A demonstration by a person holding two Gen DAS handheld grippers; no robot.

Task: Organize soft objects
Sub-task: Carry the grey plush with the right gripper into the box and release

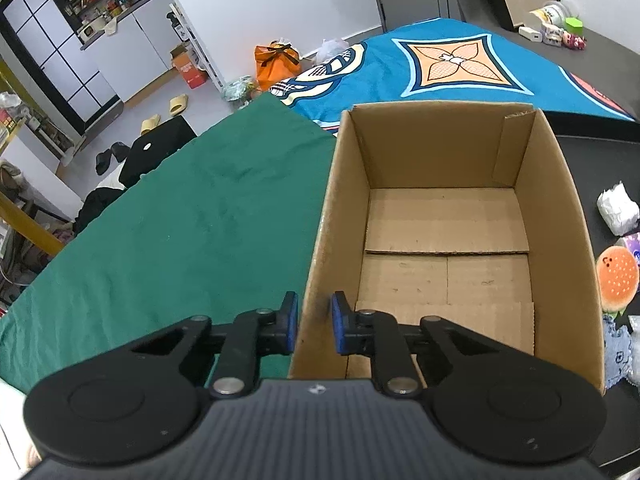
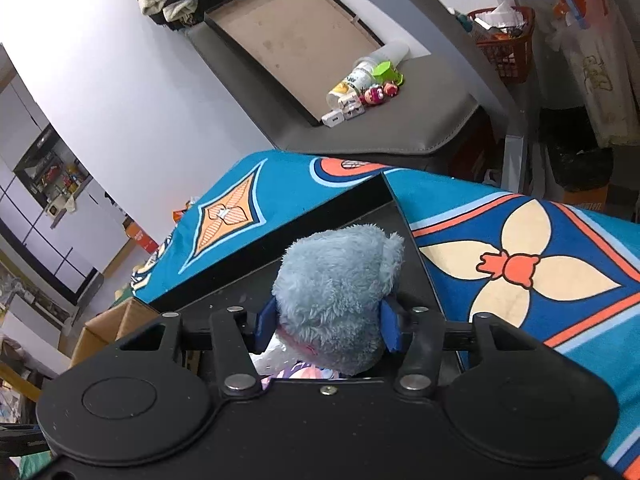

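An open cardboard box [image 1: 440, 240] stands on the table with nothing in it. My left gripper [image 1: 314, 322] is shut on the box's near left wall [image 1: 316, 280], one pad outside and one inside. In the right wrist view my right gripper [image 2: 328, 326] is shut on a fluffy light-blue plush toy [image 2: 340, 284] and holds it above the black table surface [image 2: 360, 216]. A corner of the box [image 2: 108, 328] shows at the left there. A burger-shaped plush [image 1: 618, 280], a white soft bundle [image 1: 618, 208] and a blue cloth item [image 1: 618, 352] lie right of the box.
A green cloth [image 1: 180, 232] covers the table left of the box. A blue patterned blanket [image 1: 460, 64] lies behind it and also shows in the right wrist view [image 2: 540, 272]. A grey bench [image 2: 380, 120] with small toys and bottles stands beyond.
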